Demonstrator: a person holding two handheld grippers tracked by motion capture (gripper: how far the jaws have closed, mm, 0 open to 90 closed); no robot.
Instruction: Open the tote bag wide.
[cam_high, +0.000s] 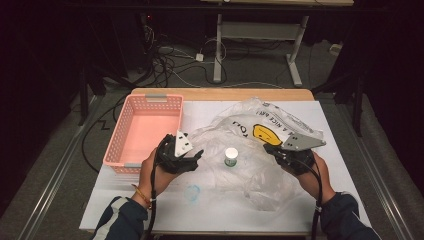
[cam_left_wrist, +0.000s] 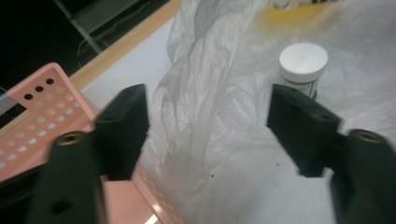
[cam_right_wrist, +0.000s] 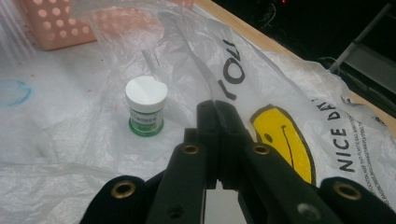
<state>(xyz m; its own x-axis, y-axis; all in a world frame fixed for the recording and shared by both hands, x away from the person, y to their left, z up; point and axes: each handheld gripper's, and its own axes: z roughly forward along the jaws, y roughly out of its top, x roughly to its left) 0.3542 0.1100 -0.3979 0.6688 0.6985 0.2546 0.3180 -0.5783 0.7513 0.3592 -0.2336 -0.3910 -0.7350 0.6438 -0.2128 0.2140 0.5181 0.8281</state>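
Your left tongs (cam_high: 192, 157) are spread wide, nothing between the jaws, just beside the near right corner of the pink basket (cam_high: 142, 131). In the left gripper view a thin fold of the plastic bag (cam_left_wrist: 196, 107) lies on the counter in the gap ahead of them. Your right tongs (cam_high: 270, 149) are pressed together at the bag's right side; they seem to pinch a layer of film, though the right gripper view is too cluttered to be sure.

The bag (cam_high: 245, 150) is clear, crinkled film, printed with a yellow smiley face (cam_right_wrist: 282, 140) and black lettering, spread loosely over the middle of the white counter (cam_high: 210, 205). The small jar (cam_high: 230, 157), round with a white lid and green label, stands upright between your two tongs, on the film.

The basket is perforated plastic, rectangular, sitting at the counter's left edge. Bare counter lies open along the near edge, marked by a faint blue smudge (cam_high: 192, 192).
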